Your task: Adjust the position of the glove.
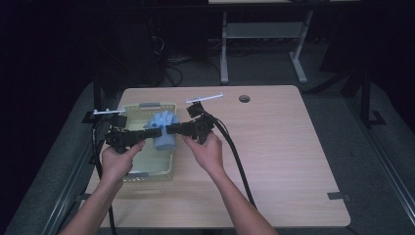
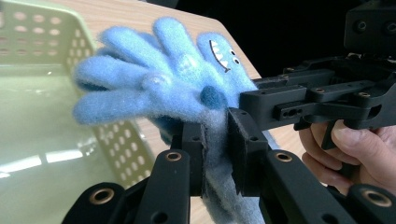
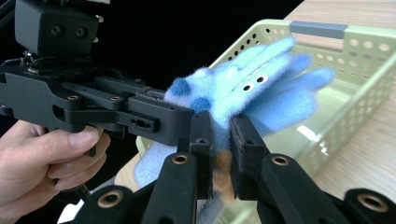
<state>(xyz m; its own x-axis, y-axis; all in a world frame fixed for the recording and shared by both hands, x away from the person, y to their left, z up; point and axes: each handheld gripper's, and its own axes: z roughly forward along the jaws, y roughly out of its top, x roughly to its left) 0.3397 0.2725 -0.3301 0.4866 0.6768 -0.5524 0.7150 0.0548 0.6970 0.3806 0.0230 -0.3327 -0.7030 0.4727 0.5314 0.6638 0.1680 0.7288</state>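
- A person stands at a wooden counter (image 1: 274, 147), one two-jaw claw in each hand, both meeting over a pale green perforated basket (image 1: 169, 169) at the counter's left side.
- Between the claws hangs a fuzzy blue glove (image 1: 164, 128) with a cartoon face, teeth and small eyes; it is lifted above the basket, fingers fanned toward the far side.
- The left claw (image 1: 155, 132) is clamped on the glove: in the left gripper view its pads pinch the blue fabric (image 2: 154, 88) at the cuff end, below the palm.
- The right claw (image 1: 170, 130) is also clamped on the glove: in the right gripper view its pads squeeze fabric (image 3: 261, 88) just beside the other claw's tip.
- Both grips sit close together, almost touching, on a narrow strip of soft pile.
- Risk: the pile is fluffy and slippery, so a shallow pinch may slide off if either hand pulls away sharply, and the glove would drop.
- Risk: if the hands pull in opposite directions, the knit may stretch or one pad may lose its hold.
- Risk: the claws are so near each other that a small turn of a wrist could knock jaw against jaw.
- Risk: the glove hangs near the basket's right wall; released off centre, it may drape over the rim or land on the counter.
- Cables (image 1: 235, 156) trail across the counter to the right and could snag a moving forearm.
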